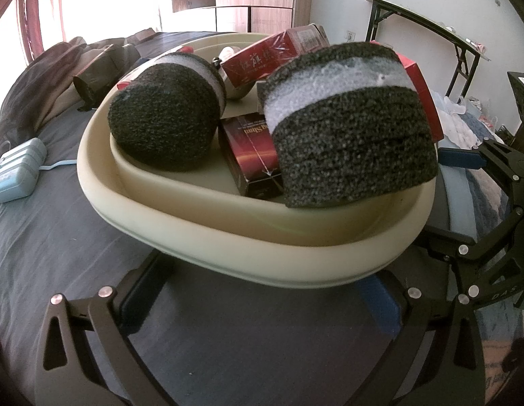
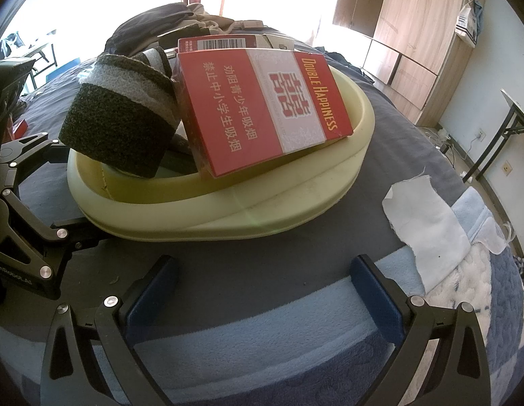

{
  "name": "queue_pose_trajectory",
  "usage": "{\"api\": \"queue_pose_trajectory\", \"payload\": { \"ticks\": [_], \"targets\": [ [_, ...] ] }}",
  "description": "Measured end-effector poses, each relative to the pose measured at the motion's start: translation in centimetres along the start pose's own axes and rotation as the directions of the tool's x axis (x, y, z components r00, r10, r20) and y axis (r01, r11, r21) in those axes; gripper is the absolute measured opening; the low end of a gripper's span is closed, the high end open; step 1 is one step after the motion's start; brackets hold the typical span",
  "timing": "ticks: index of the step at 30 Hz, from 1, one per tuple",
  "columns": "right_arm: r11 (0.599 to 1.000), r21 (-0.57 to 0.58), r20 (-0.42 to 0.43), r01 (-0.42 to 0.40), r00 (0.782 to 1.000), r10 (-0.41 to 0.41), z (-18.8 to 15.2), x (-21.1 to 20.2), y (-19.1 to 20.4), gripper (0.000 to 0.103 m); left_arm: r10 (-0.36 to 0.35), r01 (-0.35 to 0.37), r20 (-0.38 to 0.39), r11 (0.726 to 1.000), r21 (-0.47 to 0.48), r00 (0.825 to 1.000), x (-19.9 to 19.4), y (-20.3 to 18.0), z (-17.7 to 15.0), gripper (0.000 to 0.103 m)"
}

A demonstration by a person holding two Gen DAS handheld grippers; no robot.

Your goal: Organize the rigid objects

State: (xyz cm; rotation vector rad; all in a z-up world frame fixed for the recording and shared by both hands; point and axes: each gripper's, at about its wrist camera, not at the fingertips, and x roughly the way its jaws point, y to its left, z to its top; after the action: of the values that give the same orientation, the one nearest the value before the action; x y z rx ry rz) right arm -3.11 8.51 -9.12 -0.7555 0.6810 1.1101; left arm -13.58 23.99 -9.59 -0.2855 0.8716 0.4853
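My left gripper and right gripper both spread, empty, near rim of cream oval plastic basin; red flat carton overhangs rim.

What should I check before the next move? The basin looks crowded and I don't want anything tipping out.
1. Left gripper open and holding nothing: ok.
2. Right gripper open and holding nothing: ok.
3. Basin sitting flat on the bed: ok, as far as the right wrist view shows.
4. Large red box settled inside: not ok, it leans tilted with a corner over the rim.
5. Nearer foam block settled inside: not ok, its lower edge overhangs the rim.
6. Small dark box free to lift: cannot tell, it sits squeezed between the two foam blocks.
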Motion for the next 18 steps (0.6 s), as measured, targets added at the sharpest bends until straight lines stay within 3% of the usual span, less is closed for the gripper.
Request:
{"api": "queue_pose_trajectory", "payload": {
  "ticks": [18],
  "targets": [
    [1.000,0.000,0.000,0.000,1.000,0.000,0.00,0.00,0.00,0.103,0.000,0.000,0.000,1.000,0.000,1.000,0.00,0.00,-0.01,0.103]
  ]
}}
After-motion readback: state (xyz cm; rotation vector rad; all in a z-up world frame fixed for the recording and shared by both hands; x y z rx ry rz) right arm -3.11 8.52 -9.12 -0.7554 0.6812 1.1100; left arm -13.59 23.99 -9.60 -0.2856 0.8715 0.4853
